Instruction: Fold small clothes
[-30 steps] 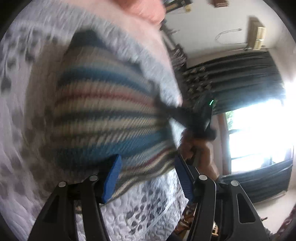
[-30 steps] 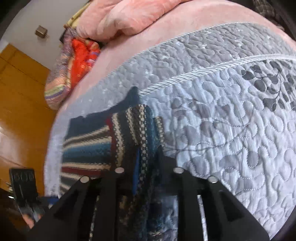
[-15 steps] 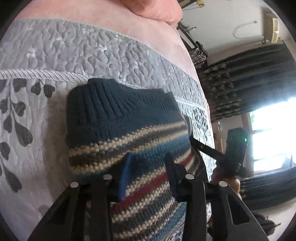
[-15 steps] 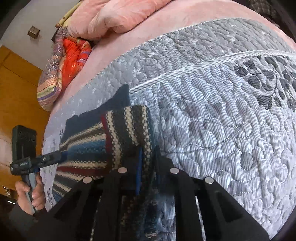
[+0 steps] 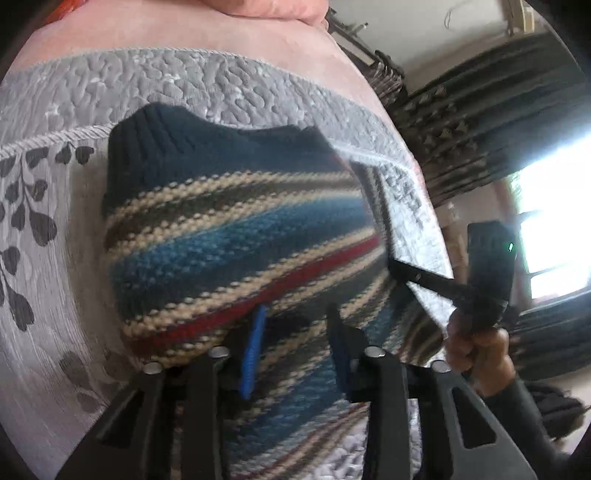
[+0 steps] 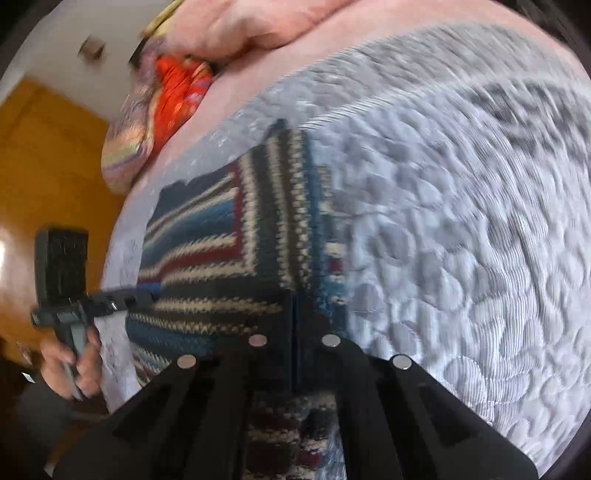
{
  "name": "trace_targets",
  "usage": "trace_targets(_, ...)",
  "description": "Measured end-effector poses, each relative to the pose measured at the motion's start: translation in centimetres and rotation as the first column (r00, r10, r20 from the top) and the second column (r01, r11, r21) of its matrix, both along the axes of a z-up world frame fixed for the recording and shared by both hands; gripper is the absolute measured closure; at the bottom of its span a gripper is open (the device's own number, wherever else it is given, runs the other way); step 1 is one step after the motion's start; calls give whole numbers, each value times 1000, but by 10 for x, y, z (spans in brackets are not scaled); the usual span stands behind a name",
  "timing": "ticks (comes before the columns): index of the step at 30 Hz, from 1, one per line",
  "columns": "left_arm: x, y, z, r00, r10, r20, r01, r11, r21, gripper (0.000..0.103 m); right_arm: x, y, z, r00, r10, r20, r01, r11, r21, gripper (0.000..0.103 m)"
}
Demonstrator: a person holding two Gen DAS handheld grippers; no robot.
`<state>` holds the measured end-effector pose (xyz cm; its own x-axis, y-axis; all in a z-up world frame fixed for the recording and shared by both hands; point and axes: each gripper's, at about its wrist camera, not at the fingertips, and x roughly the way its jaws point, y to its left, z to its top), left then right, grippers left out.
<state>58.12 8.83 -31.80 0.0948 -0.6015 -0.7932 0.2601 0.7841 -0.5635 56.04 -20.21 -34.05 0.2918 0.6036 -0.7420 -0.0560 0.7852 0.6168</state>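
Bed under a grey quilt (image 5: 229, 77), pink blanket (image 6: 266, 26) beyond, dark curtains (image 5: 472, 122) in left view only, striped sweater (image 5: 229, 236) lying on quilt, left tongs (image 5: 295, 354) parted over it, right tongs (image 6: 293, 332) clenched on its folded edge.

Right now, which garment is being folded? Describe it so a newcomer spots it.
On the grey quilt, find the knit sweater between both grippers. Only it has cream, teal and red stripes with a navy ribbed edge.

Navy sweater (image 5: 236, 236) striped cream, blue, red; grey quilt (image 6: 461, 221) with dark leaf print; pink blanket (image 5: 184, 33).
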Motion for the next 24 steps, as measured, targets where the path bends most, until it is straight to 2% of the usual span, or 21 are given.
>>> trace_targets(2, -2, 0, 14, 1000, 9, 16, -9, 1000, -27, 66, -8, -5, 14, 1000, -3, 24, 2, 999, 33, 99)
trace_targets(3, -7, -2, 22, 1000, -5, 29, 6, 998, -55, 65, -15, -4, 23, 999, 9, 42, -11, 999, 50, 96)
trace_targets(5, -23, -8, 34, 997, -52, 55, 57, 994, -95, 64, -30, -2, 35, 997, 41, 69, -47, 995, 92, 96)
trace_targets(7, -33, -13, 27, 996, -77, 53, 80, 994, -77, 63, -40, 6, 33, 995, 73, 71, -79, 993, 85, 96)
trace_targets(8, -34, -17, 15, 996, -74, 44, 75, 997, -23, 64, -44, 11, 22, 995, 81, 55, -83, 996, 45, 103)
trace_targets(9, -34, -19, 4, 996, -74, 39, 74, 997, 11, 70, -45, 10, 11, 996, 77, 40, -78, 997, 20, 103)
trace_targets(11, -33, -18, -8, 998, -56, 29, 55, 998, 17, 78, -46, 3, 0, 999, 48, 20, -49, 999, 25, 103)
trace_targets(13, -31, -15, -2, 999, -33, 29, 33, 999, -4, 73, -50, 1, 12, 999, 28, 27, -30, 998, 58, 103)
trace_targets(14, -35, -13, 6, 999, -28, 37, 28, 999, -19, 68, -56, 0, 23, 998, 29, 55, -33, 997, 68, 97)
trace_targets(15, -39, -11, 11, 998, -30, 51, 31, 999, -33, 64, -63, -2, 32, 997, 31, 72, -37, 995, 88, 97)
trace_targets(17, -50, -9, 18, 996, -45, 80, 47, 999, -24, 62, -78, -3, 37, 995, 44, 87, -54, 992, 114, 97)
trace_targets(20, -63, -10, 2, 996, -43, 77, 41, 999, 25, 62, -86, 0, 7, 998, 67, 15, -67, 997, 33, 103)
trace_targets(21, -65, -11, 1, 996, -35, 86, 33, 999, 25, 62, -89, -2, -3, 998, 57, -1, -57, 997, 42, 103)
trace_targets(22, -68, -12, 4, 995, -25, 98, 23, 999, 29, 59, -94, -6, -3, 999, 46, 0, -46, 997, 60, 103)
trace_targets(23, -69, -15, 11, 994, -17, 104, 15, 1000, 14, 46, -97, -10, 5, 999, 38, 6, -38, 995, 90, 99)
trace_targets(24, -75, -12, 18, 994, 2, 113, 1, 1000, -27, 27, -99, -15, 13, 1000, 24, 20, -27, 990, 136, 90)
